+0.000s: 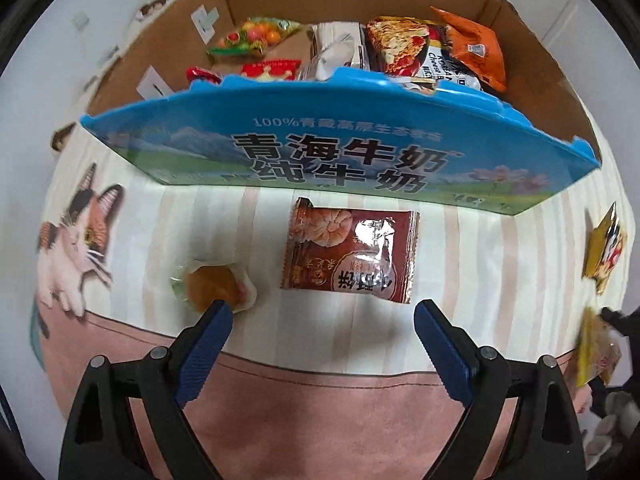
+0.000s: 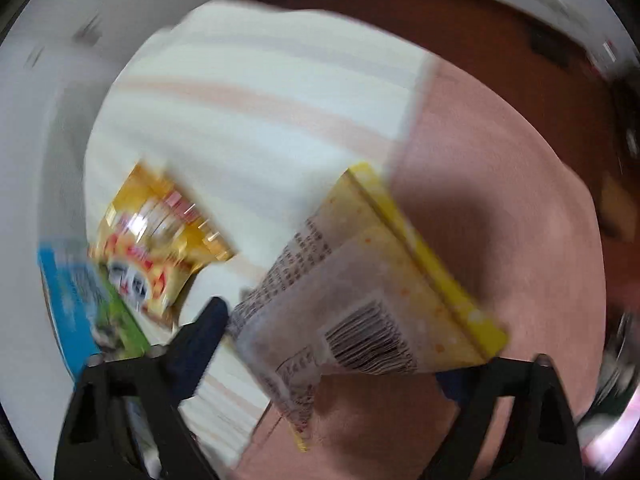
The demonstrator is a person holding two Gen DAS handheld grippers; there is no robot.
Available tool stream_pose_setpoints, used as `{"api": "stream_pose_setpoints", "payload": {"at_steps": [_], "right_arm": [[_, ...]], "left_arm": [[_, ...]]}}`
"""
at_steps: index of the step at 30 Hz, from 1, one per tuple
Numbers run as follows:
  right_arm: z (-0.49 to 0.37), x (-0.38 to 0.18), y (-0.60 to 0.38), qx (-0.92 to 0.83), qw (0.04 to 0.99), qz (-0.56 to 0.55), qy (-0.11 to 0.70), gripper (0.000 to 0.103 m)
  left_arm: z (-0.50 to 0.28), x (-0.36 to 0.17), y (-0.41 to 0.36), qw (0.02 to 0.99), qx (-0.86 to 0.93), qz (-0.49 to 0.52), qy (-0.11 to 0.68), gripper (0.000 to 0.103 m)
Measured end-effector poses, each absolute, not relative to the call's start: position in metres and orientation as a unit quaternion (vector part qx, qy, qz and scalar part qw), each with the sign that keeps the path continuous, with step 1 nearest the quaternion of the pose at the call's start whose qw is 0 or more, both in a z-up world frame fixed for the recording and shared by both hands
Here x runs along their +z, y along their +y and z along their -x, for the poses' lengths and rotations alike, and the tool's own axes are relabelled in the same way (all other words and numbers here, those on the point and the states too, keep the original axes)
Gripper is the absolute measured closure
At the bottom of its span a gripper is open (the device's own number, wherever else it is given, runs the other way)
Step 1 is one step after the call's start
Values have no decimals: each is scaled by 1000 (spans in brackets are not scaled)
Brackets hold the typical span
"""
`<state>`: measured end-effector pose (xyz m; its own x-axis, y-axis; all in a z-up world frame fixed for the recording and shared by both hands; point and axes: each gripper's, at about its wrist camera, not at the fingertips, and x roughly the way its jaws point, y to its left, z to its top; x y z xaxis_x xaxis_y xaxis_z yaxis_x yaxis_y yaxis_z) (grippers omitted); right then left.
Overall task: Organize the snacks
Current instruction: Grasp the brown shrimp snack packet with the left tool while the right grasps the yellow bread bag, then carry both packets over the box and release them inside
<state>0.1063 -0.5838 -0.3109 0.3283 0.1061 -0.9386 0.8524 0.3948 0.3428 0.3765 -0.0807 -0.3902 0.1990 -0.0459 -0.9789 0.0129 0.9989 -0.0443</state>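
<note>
On the striped tablecloth (image 1: 460, 264), left wrist view only: clear-wrapped round pastry (image 1: 212, 288), beside it a maroon foil snack packet (image 1: 352, 254), left gripper (image 1: 324, 320) spread wide above both, empty. Behind, blue milk carton box (image 1: 320, 148) printed "青海牛奶 纯牛奶". Right view, blurred: right gripper (image 2: 332, 344) with a yellow-edged barcoded packet (image 2: 372, 280) between its jaws; grip unclear.
</note>
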Motion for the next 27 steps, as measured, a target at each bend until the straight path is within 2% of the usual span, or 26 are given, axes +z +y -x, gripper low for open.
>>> {"api": "stream_pose_setpoints", "payload": {"at_steps": [6,10,13,14,15,21,22,24,27], "right_arm": [[-152,-300,-529,-137,733,-317,586,33],[-166,-300,-478,-57,740,-220,633,33],[-172,-305,-468,-60,734,-195,648,26],[-172,-306,-467,-63,731,-203,648,14],[-172,-308,-467,-68,727,-213,649,8],[-184,-321,-466,-104,720,-229,647,8],[-189,-325,-459,-112,719,-226,648,8],[-190,-326,-456,-119,723,-220,645,8],[-192,-327,-443,-115,737,-179,641,13]], "left_arm": [[-391,-408,-74,749,-44,41,660,10],[-406,-423,-84,734,-61,28,676,10],[-419,-434,-94,725,-64,26,685,10],[-424,-439,-97,721,-63,25,690,10],[-427,-442,-99,717,-64,26,694,10],[-448,-449,-111,727,-67,10,683,10],[-448,-449,-113,729,-69,5,681,11],[-443,-448,-115,734,-73,-7,676,22],[-425,-450,-113,733,-73,-11,676,24]]}}
